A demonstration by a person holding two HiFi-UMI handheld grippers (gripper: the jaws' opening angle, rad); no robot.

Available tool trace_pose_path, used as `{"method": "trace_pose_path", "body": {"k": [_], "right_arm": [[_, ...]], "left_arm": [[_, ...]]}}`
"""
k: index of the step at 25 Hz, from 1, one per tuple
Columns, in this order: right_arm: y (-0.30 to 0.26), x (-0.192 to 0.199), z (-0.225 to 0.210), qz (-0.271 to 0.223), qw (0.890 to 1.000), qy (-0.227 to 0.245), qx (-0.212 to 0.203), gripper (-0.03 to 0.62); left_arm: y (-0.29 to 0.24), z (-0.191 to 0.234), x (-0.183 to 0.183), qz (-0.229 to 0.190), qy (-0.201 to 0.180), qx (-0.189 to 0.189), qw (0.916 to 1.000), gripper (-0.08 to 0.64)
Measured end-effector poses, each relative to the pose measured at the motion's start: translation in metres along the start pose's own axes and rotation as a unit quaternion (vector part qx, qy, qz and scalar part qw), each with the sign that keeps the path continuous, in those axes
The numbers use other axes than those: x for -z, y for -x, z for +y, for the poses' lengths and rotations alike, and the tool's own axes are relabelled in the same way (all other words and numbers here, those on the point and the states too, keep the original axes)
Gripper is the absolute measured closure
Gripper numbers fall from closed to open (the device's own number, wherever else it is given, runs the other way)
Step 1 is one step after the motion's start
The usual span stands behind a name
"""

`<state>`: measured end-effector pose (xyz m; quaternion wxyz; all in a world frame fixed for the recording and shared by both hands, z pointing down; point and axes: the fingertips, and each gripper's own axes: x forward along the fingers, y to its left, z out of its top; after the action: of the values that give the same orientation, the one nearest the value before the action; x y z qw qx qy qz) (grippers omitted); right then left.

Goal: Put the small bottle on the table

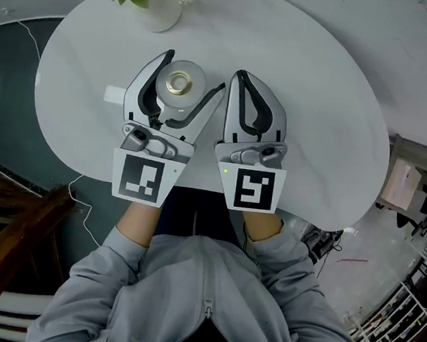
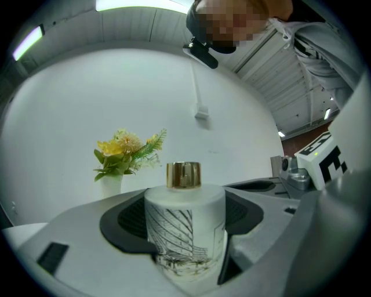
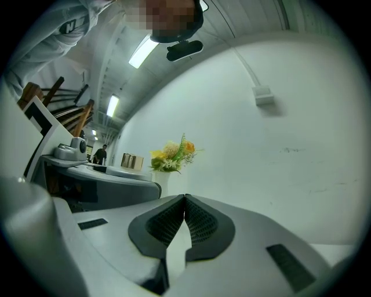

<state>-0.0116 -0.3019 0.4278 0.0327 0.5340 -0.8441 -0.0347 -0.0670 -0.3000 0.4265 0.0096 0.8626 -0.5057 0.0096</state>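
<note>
1. Placement is the step in hand, I judge: the left gripper [image 1: 193, 73] is clamped on the small bottle [image 2: 184, 232], its dark pads pressing the white body from both sides below the gold cap.
2. Bottle and gripper sit at centre-left of the head view, over the white table [image 1: 318, 117] and below the flower vase [image 1: 158, 13] at upper left. Whether the base touches the top I cannot tell.
3. Next move likely calls for settling the bottle upright on bare tabletop, then parting the jaws.
4. Right gripper [image 3: 185, 203], just beside at centre, has its jaws pressed together on nothing.
</note>
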Motion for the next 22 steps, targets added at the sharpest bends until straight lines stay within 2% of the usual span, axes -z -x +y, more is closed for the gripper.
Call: {"method": "trace_pose_path", "body": {"k": [9, 22], "right_arm": [[-0.007, 0.033, -0.007, 0.016, 1.0, -0.008, 0.009, 0.566], [-0.013, 0.068, -0.004, 0.038, 0.999, -0.012, 0.007, 0.566]], "left_arm": [[-0.012, 0.007, 0.031, 0.005, 0.009, -0.013, 0.9999, 0.225], [-0.024, 0.006, 0.074, 0.04, 0.016, -0.004, 0.9991, 0.224]]}}
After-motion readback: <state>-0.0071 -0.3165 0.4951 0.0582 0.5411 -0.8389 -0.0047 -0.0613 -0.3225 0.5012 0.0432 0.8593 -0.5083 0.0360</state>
